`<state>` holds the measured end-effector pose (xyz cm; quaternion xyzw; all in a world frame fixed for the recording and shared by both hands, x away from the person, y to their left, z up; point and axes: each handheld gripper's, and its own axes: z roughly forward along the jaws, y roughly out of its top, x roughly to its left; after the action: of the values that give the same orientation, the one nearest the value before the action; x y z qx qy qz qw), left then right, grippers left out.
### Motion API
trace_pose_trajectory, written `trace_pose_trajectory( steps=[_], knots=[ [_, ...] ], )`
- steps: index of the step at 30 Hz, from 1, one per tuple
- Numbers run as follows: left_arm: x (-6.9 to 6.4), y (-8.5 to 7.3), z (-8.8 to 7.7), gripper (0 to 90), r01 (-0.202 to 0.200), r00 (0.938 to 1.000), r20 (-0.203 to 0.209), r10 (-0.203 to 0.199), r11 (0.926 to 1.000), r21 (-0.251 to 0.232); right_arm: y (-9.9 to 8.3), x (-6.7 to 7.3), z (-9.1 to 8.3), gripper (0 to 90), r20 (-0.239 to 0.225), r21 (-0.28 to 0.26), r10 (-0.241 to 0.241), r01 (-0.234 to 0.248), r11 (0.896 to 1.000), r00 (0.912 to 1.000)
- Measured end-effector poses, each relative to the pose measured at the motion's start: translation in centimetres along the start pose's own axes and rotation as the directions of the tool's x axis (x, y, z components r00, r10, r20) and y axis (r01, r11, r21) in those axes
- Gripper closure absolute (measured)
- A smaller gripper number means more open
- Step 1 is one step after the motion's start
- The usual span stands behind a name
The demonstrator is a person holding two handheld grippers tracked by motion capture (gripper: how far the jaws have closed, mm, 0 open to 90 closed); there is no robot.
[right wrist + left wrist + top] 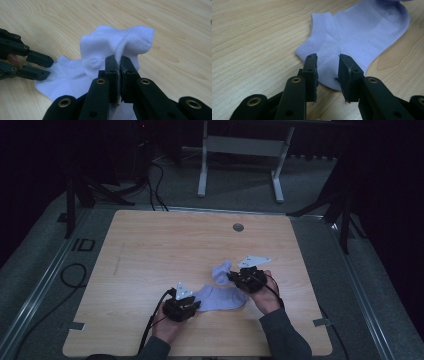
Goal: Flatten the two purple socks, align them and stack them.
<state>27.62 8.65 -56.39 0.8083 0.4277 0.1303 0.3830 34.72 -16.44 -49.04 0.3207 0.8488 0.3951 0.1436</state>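
A pale purple sock [222,299] lies flat on the wooden table [150,255], near the front edge. My left gripper [198,305] is at its left end. In the left gripper view the gripper [327,65] is open, and the heel of the sock [362,30] lies between and below the jaws. My right gripper [233,278] is shut on a second sock [221,271], bunched and lifted just behind the flat one. In the right gripper view a fold of this sock [117,43] is pinched in the gripper [119,61], with the flat sock [63,77] and the left gripper [37,65] beyond.
A round cable hole [238,227] sits near the table's far edge. Behind the table stand a white desk frame [240,145] and dark stands. Cables [72,275] lie on the grey floor at the left. Bare wood spreads across the table's left and far parts.
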Motion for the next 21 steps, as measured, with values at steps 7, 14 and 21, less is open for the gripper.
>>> trace_pose_trajectory(
  steps=[7, 14, 21],
  knots=[
    [0.0, 0.0, 0.0, 68.2, 0.001, 1.0, 0.001, -0.001, 1.0, 0.0, -0.9, 0.6, 0.9, 86.1, -0.019, -0.02, 0.041, -0.041, 0.999, 0.999],
    [0.0, 0.6, -1.0, 62.9, 0.014, 0.9999, 0.003, -0.014, 0.9984, -0.054, -2.3, 1.4, 1.8, 86.0, -0.046, -0.011, 0.048, -0.049, 0.999, 0.9978],
    [0.2, 1.9, -1.1, 58.3, 0.054, 0.9972, 0.055, -0.049, 0.9945, -0.089, -2.5, 1.6, 1.8, 86.1, -0.051, -0.017, 0.041, -0.042, 0.999, 0.9979]
  ],
)
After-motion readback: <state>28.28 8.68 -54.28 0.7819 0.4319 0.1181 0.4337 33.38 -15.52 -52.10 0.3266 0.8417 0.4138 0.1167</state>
